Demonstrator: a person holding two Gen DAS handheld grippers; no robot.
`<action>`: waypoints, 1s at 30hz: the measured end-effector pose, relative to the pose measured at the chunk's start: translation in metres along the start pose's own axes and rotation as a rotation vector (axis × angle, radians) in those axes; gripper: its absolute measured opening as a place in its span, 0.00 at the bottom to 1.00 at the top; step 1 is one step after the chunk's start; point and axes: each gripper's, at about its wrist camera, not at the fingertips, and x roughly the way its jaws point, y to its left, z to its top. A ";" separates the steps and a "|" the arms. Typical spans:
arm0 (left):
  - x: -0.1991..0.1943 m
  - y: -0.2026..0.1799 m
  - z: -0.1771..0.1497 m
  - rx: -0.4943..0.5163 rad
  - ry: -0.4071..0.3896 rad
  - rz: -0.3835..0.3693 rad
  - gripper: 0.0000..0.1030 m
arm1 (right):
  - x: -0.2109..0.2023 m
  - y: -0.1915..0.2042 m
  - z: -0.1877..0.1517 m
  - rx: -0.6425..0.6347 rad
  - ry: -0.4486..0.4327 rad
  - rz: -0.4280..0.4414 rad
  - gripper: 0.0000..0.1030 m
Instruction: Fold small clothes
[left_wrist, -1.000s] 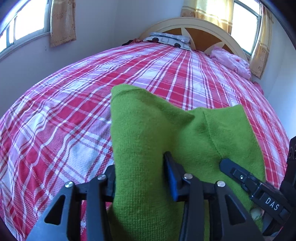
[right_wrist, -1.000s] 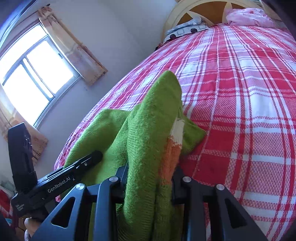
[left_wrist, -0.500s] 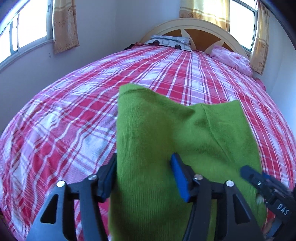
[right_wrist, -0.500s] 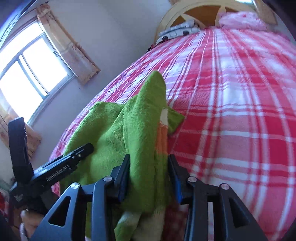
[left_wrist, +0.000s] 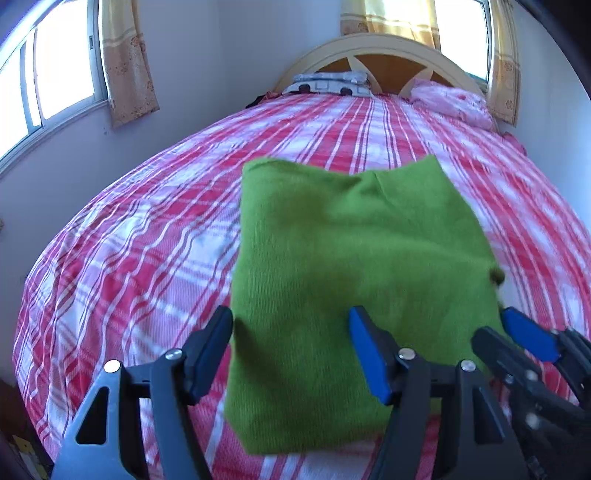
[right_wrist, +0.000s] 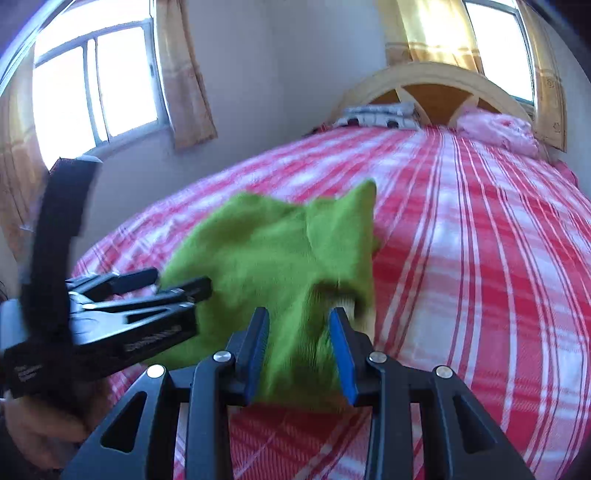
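A small green knitted garment (left_wrist: 354, 280) lies folded into a rough rectangle on a bed with a red and white checked cover (left_wrist: 140, 236), near the foot end, well apart from the pillows (left_wrist: 328, 83) by the wooden headboard (left_wrist: 376, 59). It seems placed there because the flat cover gives room to smooth each fold. The left tongs (left_wrist: 291, 354) point down at the garment's near left corner; their jaws are opening and stand apart, one arm just outside the garment's left edge, the blue-padded arm over the cloth, with no pinch visible, likely letting go after laying the fold down. The right tongs (right_wrist: 299, 350) sit at the garment's near right corner; their jaws are closing with a raised bunch of green cloth between the blue pads, though blur makes it unclear whether the pads press on it. Both tongs sit side by side at the near edge, probably to keep the fold even.
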 end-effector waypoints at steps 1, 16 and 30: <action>-0.001 -0.001 -0.004 -0.001 0.003 0.003 0.66 | 0.006 -0.002 -0.004 0.012 0.030 -0.010 0.35; -0.065 -0.025 -0.034 0.014 -0.092 -0.048 0.82 | -0.070 -0.027 -0.044 0.209 -0.027 -0.082 0.54; -0.143 -0.049 -0.051 0.098 -0.232 -0.060 1.00 | -0.186 -0.026 -0.054 0.203 -0.270 -0.270 0.68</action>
